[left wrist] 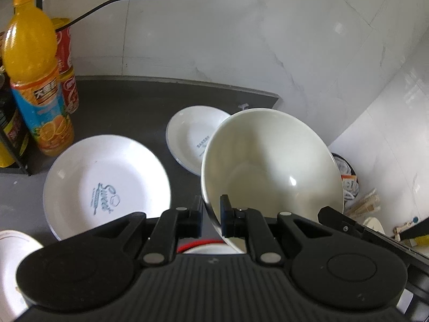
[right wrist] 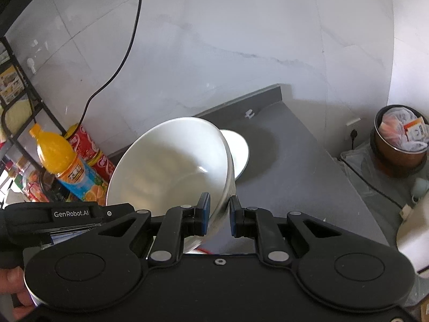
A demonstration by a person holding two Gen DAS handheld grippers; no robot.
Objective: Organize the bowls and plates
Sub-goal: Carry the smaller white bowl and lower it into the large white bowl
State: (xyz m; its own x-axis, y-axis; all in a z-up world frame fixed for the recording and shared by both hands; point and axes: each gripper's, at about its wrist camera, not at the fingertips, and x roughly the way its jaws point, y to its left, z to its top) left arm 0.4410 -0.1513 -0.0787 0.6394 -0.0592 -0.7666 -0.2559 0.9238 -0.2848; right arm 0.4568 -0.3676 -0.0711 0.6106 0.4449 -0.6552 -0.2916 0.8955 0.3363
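Observation:
A large white bowl [left wrist: 270, 166] hangs tilted above the dark counter [left wrist: 128, 112], held by its rim from two sides. My left gripper [left wrist: 211, 210] is shut on the near rim, one finger inside the bowl and one outside. My right gripper [right wrist: 218, 212] is clamped on the opposite rim of the same bowl [right wrist: 171, 166]. A big white plate with blue print [left wrist: 107, 187] lies on the counter to the left. A smaller white plate [left wrist: 193, 136] lies behind the bowl, also seen as the small plate [right wrist: 240, 150]. Another white dish [left wrist: 13, 263] shows at the lower left.
An orange juice bottle [left wrist: 34, 72] and a red can [left wrist: 68, 75] stand by a black wire rack at the left. A black cable [right wrist: 120, 61] runs down the marble wall. Off the counter's right end, a waste bin [right wrist: 399, 139] sits on the floor.

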